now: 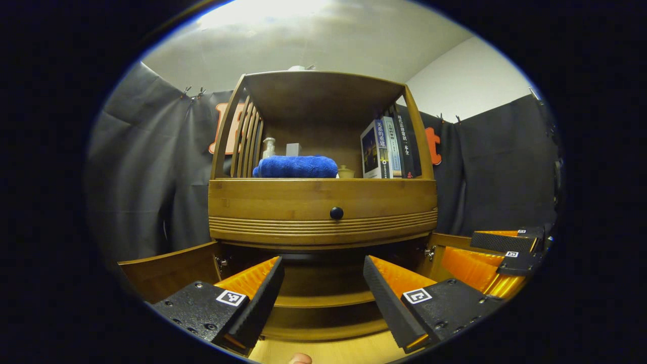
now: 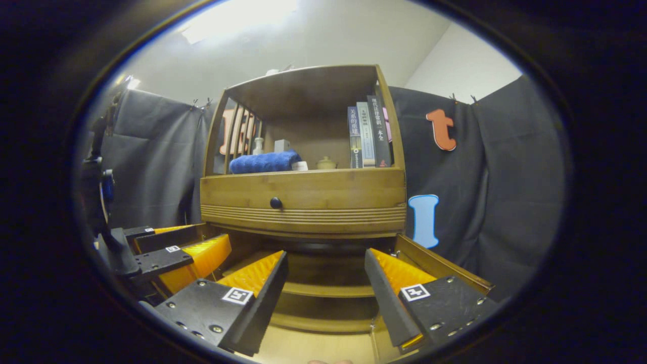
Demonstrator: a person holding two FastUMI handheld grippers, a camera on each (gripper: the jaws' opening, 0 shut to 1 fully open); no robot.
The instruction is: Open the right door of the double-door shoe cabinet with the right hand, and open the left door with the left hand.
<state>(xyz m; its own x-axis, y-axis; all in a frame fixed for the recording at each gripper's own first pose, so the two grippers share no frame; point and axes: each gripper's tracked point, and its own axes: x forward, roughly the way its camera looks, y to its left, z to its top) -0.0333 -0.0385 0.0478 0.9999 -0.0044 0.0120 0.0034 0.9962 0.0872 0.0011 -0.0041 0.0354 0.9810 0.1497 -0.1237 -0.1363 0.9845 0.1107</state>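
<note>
The wooden shoe cabinet (image 1: pixel 323 202) stands straight ahead with both lower doors swung open. In the left gripper view the left door (image 1: pixel 169 268) angles out at lower left and the right door (image 1: pixel 447 247) at lower right. My left gripper (image 1: pixel 323 298) is open in front of the dark lower compartment and its shelves (image 1: pixel 323 302), holding nothing. The right gripper (image 1: pixel 488 253) sits by the right door. In the right gripper view my right gripper (image 2: pixel 326 298) is open and empty, the right door (image 2: pixel 440 265) juts out beside its right finger, and the left gripper (image 2: pixel 202 243) shows at the left.
Above the doors is a drawer with a black knob (image 1: pixel 336 213). The open top shelf holds a folded blue towel (image 1: pixel 295 166), small jars and several upright books (image 1: pixel 386 149). Black cloth hangs on both sides of the cabinet.
</note>
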